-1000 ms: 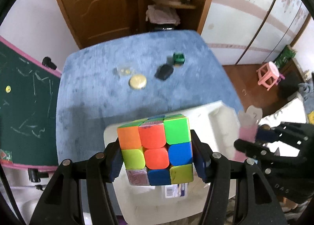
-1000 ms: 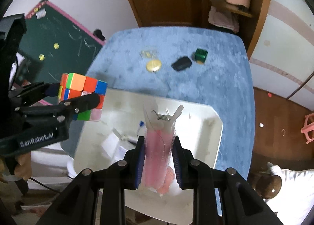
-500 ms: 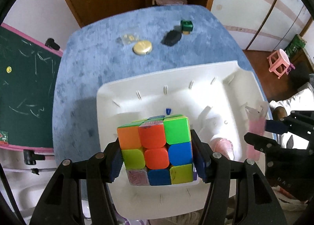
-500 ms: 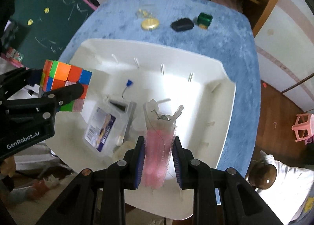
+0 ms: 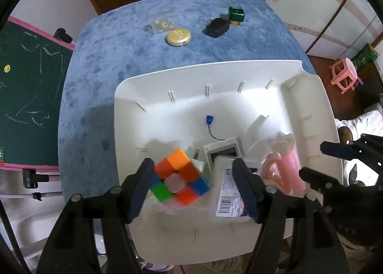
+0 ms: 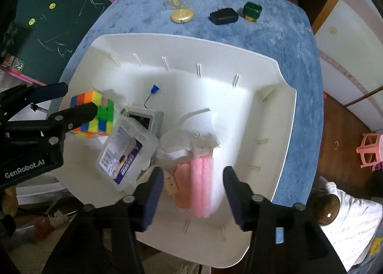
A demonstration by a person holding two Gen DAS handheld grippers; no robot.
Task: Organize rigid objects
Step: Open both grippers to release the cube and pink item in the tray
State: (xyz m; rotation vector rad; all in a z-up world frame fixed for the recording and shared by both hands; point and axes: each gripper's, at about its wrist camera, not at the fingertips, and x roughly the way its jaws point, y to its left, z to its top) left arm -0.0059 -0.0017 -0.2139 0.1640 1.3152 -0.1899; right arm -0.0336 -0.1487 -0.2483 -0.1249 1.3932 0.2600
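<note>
A multicoloured puzzle cube (image 5: 180,178) sits tilted and blurred between the spread fingers of my left gripper (image 5: 192,178), over the near left of the white bin (image 5: 215,65); the pads do not clamp it. In the right wrist view the cube (image 6: 95,111) shows by the bin's left wall (image 6: 191,39). My right gripper (image 6: 194,185) is open above a pink bristly brush (image 6: 201,183) lying in the bin. That brush (image 5: 289,168) lies just left of the right gripper (image 5: 323,162) in the left wrist view.
Inside the bin are a clear labelled box (image 6: 124,154), a small framed box (image 6: 143,118) and a blue tag (image 6: 154,88). On the blue table beyond it lie a gold disc (image 5: 178,37), a black block (image 5: 216,27), a green cap (image 5: 236,14) and a small bag (image 5: 162,24). A chalkboard (image 5: 28,82) stands at left.
Both grippers have opened. The cube has left the left pads and tipped down into the bin; the pink brush has dropped from the right pads into the bin.
</note>
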